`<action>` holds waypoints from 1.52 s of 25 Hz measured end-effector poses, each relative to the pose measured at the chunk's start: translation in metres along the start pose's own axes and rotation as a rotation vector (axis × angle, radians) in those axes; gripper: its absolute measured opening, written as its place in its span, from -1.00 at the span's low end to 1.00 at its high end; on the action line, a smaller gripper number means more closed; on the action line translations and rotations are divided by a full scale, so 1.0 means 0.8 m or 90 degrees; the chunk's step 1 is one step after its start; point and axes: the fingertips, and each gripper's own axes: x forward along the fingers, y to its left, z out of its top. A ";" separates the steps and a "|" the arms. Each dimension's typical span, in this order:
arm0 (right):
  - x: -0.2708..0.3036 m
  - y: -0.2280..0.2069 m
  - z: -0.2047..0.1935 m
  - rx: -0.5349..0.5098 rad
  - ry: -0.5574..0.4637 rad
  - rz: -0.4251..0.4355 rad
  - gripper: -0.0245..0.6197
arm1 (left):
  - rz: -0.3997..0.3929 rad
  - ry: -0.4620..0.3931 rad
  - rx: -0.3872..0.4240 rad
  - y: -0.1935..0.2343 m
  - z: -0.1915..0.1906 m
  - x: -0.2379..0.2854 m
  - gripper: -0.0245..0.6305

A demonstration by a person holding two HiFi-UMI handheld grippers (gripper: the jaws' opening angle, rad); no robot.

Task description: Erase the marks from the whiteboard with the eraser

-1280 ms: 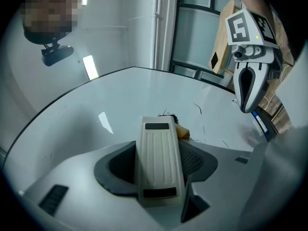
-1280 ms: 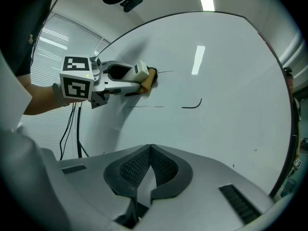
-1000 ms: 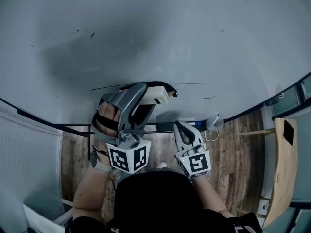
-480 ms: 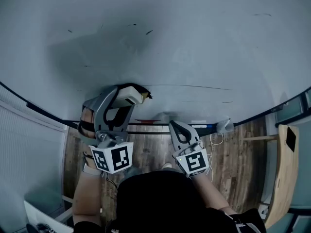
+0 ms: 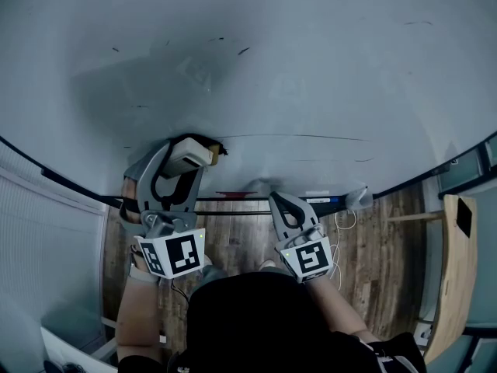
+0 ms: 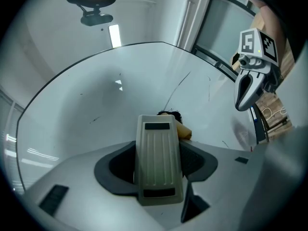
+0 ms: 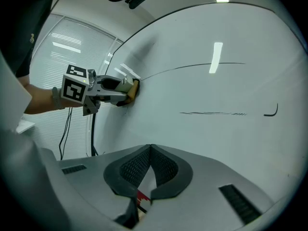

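Left gripper pinching eraser on whiteboard, at 9 o'clock end of line, right gripper hovering at 6 o'clock, jaws pressed together

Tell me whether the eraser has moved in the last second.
Yes. The eraser, clamped in the left gripper, has slid left along the whiteboard, away from the pens lying below it.
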 end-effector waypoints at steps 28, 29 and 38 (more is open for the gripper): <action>-0.139 -0.121 -0.040 0.000 -0.001 -0.091 -0.84 | 0.101 -0.092 -0.081 -0.050 0.198 0.080 -0.12; -0.147 -0.127 -0.043 0.001 0.002 -0.097 -0.84 | 0.099 -0.097 -0.076 -0.058 0.209 0.085 -0.12; -0.218 -0.184 -0.072 0.016 0.018 -0.151 -0.84 | 0.092 -0.117 -0.053 -0.131 0.288 0.125 -0.12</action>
